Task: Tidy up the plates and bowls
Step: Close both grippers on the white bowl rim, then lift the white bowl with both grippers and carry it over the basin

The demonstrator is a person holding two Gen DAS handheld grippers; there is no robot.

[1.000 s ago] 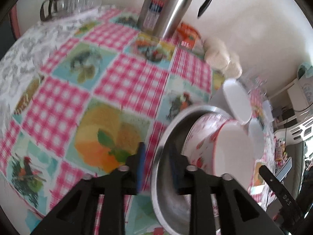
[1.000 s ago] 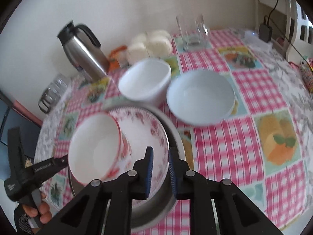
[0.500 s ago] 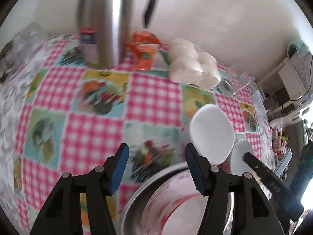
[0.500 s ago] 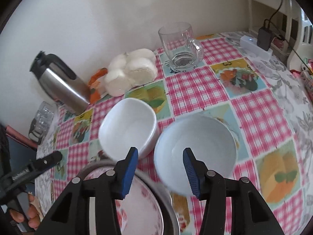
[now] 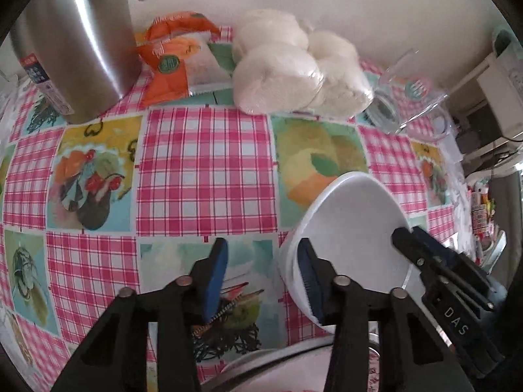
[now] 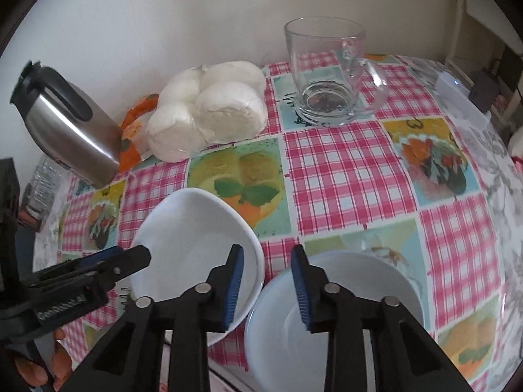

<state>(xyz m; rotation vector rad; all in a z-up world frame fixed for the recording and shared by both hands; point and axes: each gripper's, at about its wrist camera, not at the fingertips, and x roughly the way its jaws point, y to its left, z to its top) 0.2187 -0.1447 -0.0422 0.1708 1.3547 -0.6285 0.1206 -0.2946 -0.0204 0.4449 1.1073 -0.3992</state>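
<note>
Both tools hover spread apart over the white bowls on the checked table.

The left tool (image 5: 261,274) reaches in low and level, its blue pads (image 5: 218,271) parted and gripping nothing; one pad sits at the near rim of the deep white bowl (image 5: 356,228), the other beside that bowl over the table (image 5: 206,160). The right tool (image 6: 266,282) points forward and downward, likewise released, one finger over the deep white bowl, the other over the shallow white bowl (image 6: 353,297) just beside it. Beyond the deep bowl stand a bag of white rolls (image 6: 209,111), a steel thermos (image 6: 68,124), an orange packet (image 5: 176,58) and a glass mug (image 6: 330,72). A metal rim shows nearest the camera, below the deep bowl.
</note>
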